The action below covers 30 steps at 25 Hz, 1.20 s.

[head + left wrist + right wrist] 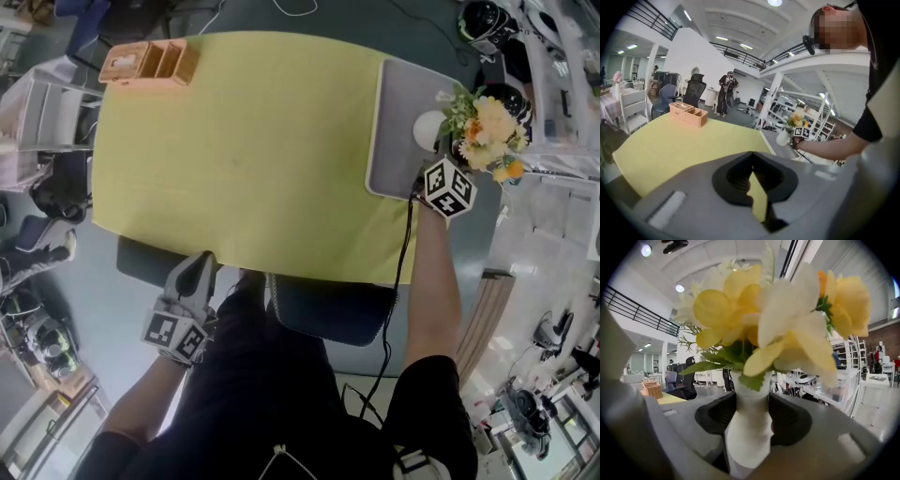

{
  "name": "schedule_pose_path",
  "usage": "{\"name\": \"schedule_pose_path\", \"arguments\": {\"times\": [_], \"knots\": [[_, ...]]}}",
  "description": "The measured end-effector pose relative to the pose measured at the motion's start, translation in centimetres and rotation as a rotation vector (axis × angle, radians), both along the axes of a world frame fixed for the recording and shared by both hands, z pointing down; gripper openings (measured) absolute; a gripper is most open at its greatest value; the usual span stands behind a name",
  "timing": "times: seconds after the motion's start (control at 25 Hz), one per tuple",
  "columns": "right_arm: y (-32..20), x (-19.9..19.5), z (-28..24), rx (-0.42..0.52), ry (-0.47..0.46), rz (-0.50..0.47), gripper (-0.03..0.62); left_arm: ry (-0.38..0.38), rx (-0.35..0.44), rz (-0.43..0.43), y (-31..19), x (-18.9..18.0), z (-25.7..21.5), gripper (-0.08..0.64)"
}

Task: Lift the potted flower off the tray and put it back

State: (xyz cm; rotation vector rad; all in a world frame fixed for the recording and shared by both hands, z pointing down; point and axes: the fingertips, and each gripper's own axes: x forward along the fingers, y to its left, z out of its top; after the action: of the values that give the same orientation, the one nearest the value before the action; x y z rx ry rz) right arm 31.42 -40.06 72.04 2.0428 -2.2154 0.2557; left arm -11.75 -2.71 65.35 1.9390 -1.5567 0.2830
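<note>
The potted flower [486,129], yellow and white blooms in a white vase [749,437], stands at the right side of the grey tray [392,112]. My right gripper [433,157] reaches in from the tray's near edge, and its black pads [787,420] press on both sides of the vase's narrow neck. Whether the vase's base rests on the tray is hidden. My left gripper [200,264] hangs below the table's near edge at the lower left, shut and empty. In the left gripper view the closed jaws [751,161] point over the yellow table towards the far flower [798,121].
A wicker basket [150,64] with compartments sits at the far left corner of the yellow table [234,159]. A dark chair seat [328,309] is tucked under the near edge. Chairs, shelving and equipment surround the table on the floor.
</note>
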Motion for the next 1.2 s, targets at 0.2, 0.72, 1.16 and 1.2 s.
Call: {"name": "schedule_pose_path", "arguments": {"times": [0.2,0.72,1.16,1.2], "knots": [[1.2,-1.0,-1.4,0.006,0.021,-0.020,0.218,-0.001,0.014,-0.009,0.7,-0.8,-0.9,0.008],[11.7,-7.9,-14.4,-0.010,0.046,-0.145,0.216,0.025,0.168,0.030,1.6,-4.5,-8.7,0.008],[21.2,-15.4,-25.0,-0.038,0.052,-0.271,0.216,0.096,0.288,0.118,2.6,-5.1,-14.2,0.008],[22.1,-16.0,-25.6,-0.041,0.050,-0.282,0.216,0.107,0.294,0.117,2.7,-5.2,-14.6,0.008]]}}
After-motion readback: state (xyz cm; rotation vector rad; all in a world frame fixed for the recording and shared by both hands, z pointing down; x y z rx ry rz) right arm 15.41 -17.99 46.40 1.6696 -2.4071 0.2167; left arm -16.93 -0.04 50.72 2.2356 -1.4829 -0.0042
